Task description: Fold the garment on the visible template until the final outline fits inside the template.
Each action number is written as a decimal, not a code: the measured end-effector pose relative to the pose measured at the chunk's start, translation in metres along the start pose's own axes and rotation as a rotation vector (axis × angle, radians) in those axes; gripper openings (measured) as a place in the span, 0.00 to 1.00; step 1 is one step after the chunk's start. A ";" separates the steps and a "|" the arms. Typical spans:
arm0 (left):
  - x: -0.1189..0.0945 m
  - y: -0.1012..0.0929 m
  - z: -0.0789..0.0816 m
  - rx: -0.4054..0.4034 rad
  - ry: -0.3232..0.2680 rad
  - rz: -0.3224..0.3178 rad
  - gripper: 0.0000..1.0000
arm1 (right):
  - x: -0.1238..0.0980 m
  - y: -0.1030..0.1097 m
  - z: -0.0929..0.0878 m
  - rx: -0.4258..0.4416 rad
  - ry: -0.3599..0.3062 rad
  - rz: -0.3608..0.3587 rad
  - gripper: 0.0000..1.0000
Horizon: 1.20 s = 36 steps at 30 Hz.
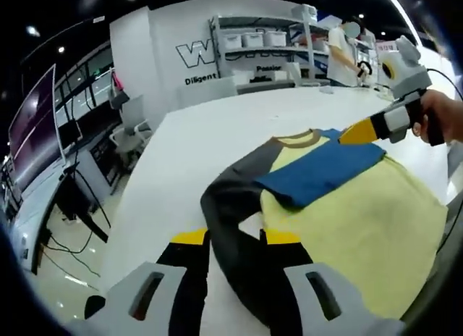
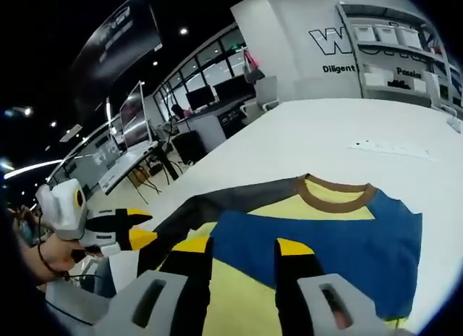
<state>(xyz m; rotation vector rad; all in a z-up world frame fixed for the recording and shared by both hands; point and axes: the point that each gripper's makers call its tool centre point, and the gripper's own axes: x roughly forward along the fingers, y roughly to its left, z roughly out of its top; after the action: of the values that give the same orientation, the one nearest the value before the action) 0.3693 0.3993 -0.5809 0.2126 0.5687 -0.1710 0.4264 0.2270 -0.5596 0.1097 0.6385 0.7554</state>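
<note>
A yellow shirt with a brown collar, grey sleeves and a blue panel lies flat on the white table, partly folded, one grey sleeve drawn across the near side. The left gripper hangs just over that sleeve, jaws parted with nothing between them. The right gripper hovers above the blue panel, jaws likewise apart and empty. On the far white wall, large letters read "W…" with "Diligent" and "Passion" beneath. Shelves with white bins stand beside it.
</note>
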 end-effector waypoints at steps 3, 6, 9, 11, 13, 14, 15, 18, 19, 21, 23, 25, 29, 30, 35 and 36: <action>-0.002 0.002 -0.011 -0.037 0.026 -0.006 0.20 | -0.003 0.004 -0.003 -0.010 0.007 0.007 0.29; -0.004 0.004 -0.020 -0.060 0.050 -0.013 0.20 | -0.006 0.006 -0.008 -0.040 0.018 0.001 0.29; -0.005 0.004 -0.028 -0.065 0.073 -0.013 0.19 | -0.011 0.005 -0.012 -0.029 0.010 -0.003 0.33; -0.006 0.002 -0.036 -0.067 0.106 -0.016 0.16 | -0.013 0.004 -0.014 -0.030 0.012 -0.007 0.33; -0.005 -0.001 -0.040 -0.056 0.118 -0.024 0.16 | -0.016 0.003 -0.017 -0.035 0.015 -0.014 0.34; -0.005 -0.003 -0.042 -0.059 0.124 -0.032 0.17 | -0.017 0.003 -0.017 -0.036 0.016 -0.016 0.34; -0.004 -0.004 -0.043 -0.065 0.128 -0.037 0.16 | -0.019 0.002 -0.019 -0.034 0.017 -0.018 0.34; 0.000 0.000 -0.046 -0.065 0.140 -0.027 0.15 | -0.024 0.002 -0.022 -0.034 0.016 -0.021 0.34; 0.000 0.001 -0.047 -0.065 0.141 -0.025 0.14 | -0.025 0.002 -0.022 -0.035 0.014 -0.023 0.34; 0.002 0.002 -0.051 -0.074 0.155 -0.024 0.13 | -0.026 0.002 -0.024 -0.041 0.015 -0.028 0.34; 0.002 0.000 -0.055 -0.072 0.171 -0.032 0.10 | -0.028 0.001 -0.027 -0.035 0.015 -0.029 0.35; 0.004 0.002 -0.056 -0.105 0.174 -0.030 0.03 | -0.032 0.001 -0.028 -0.036 0.012 -0.031 0.35; 0.003 0.004 -0.060 -0.140 0.188 -0.023 0.00 | -0.036 0.002 -0.034 -0.038 0.016 -0.034 0.37; 0.003 0.006 -0.060 -0.148 0.186 -0.022 0.00 | -0.037 0.002 -0.035 -0.039 0.018 -0.036 0.39; 0.001 0.013 -0.053 -0.199 0.151 -0.005 0.00 | -0.039 0.004 -0.043 -0.047 0.023 -0.024 0.41; 0.000 0.015 -0.051 -0.194 0.146 0.006 0.00 | -0.040 0.004 -0.046 -0.052 0.024 -0.025 0.41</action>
<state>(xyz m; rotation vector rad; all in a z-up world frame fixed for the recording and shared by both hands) 0.3464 0.4266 -0.6205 0.0380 0.7250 -0.0938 0.3757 0.1974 -0.5752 0.0447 0.6417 0.7493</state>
